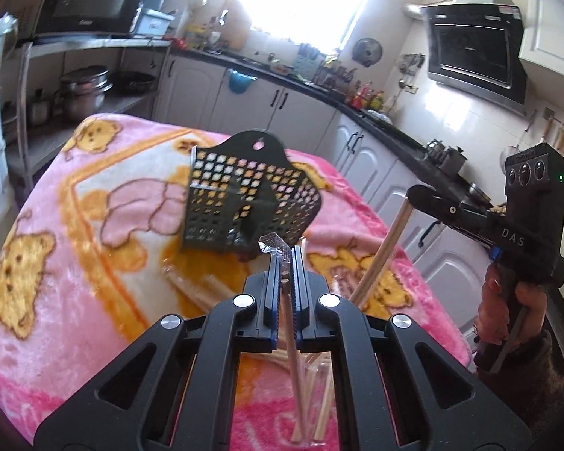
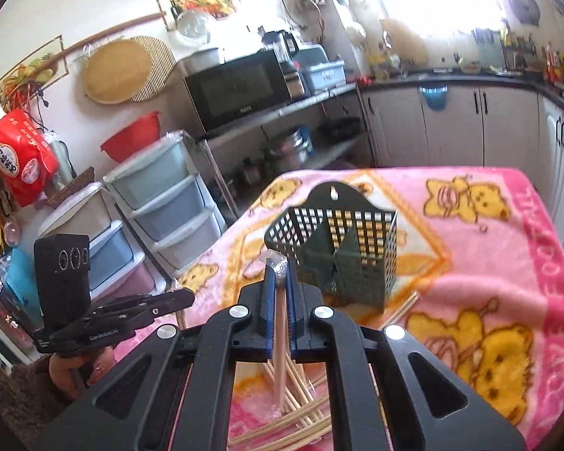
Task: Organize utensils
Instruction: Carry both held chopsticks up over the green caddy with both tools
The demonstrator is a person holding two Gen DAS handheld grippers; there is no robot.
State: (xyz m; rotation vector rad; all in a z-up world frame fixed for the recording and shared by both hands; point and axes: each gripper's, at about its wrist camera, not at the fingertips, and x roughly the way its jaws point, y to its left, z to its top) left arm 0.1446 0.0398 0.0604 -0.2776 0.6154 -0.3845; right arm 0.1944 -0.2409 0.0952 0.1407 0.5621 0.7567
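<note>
A dark green perforated utensil holder (image 1: 244, 203) stands on the pink bear blanket (image 1: 75, 248); it also shows in the right wrist view (image 2: 342, 255). My left gripper (image 1: 285, 259) is shut on a wrapped pair of chopsticks (image 1: 293, 334) and holds it upright in front of the holder. My right gripper (image 2: 278, 270) is shut on a wrapped pair of chopsticks (image 2: 280, 349), also upright, near the holder's left side. In the left wrist view the right gripper (image 1: 413, 195) holds its chopsticks (image 1: 379, 255) at the right. More chopsticks (image 2: 304, 413) lie loose on the blanket below.
The blanket (image 2: 488, 248) covers a table. Kitchen cabinets (image 1: 267, 101) and a black counter run behind. A microwave (image 2: 240, 90) sits on a metal shelf with pots. Plastic drawers (image 2: 161, 195) stand at the left. The left gripper body (image 2: 105, 319) is at the lower left.
</note>
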